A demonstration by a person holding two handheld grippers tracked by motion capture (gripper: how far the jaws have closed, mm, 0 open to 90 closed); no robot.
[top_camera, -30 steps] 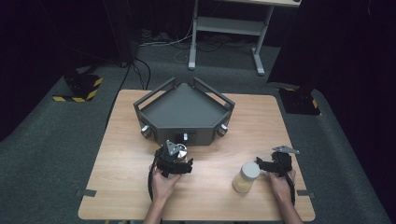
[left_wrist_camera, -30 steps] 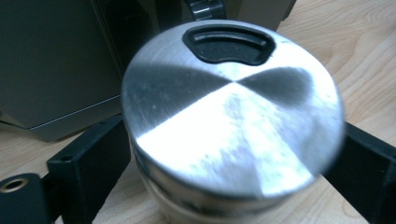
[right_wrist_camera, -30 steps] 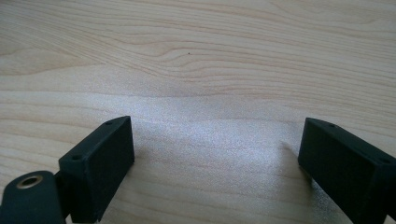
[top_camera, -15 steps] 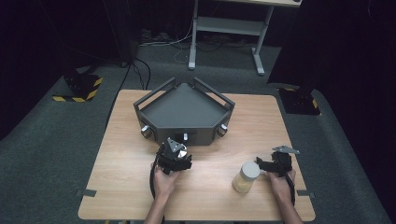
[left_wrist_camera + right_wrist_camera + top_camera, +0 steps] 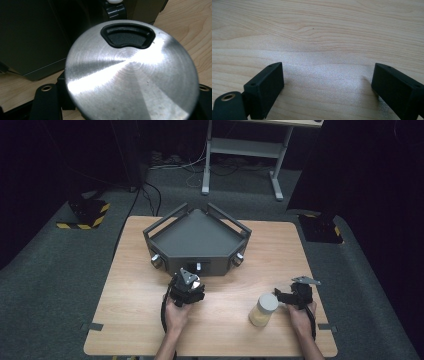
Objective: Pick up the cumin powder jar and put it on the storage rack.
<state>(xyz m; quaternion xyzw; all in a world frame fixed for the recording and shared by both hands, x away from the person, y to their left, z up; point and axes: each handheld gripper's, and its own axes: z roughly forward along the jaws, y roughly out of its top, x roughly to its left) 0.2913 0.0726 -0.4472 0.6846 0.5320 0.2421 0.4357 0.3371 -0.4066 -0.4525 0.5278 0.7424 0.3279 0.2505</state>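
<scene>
A round metal lid point(image 5: 131, 75) is held in the left gripper point(image 5: 186, 290), whose jaws are closed on its edges. Its top is brushed steel, with a bright fan of glare across it and fine turning rings around the centre. A black, kidney-shaped recess point(image 5: 127, 36) is set near its far edge. In the high view the lid is seen only as a small pale glint at the gripper, just in front of the tray point(image 5: 197, 240), above the table point(image 5: 130, 285).

The lid's lower rim is cut off by the bottom of the left gripper view, and the jaws are mostly covered by it. The tray's front wall is dark there, and a black knob with a white cap point(image 5: 113, 7) is cropped at the top.

The right gripper point(image 5: 327, 85) is seen with its jaws wide apart, nothing between them, over bare wood. In the high view it is placed just right of the jar point(image 5: 263, 309), which stands upright with a pale top; its contents cannot be made out.
</scene>
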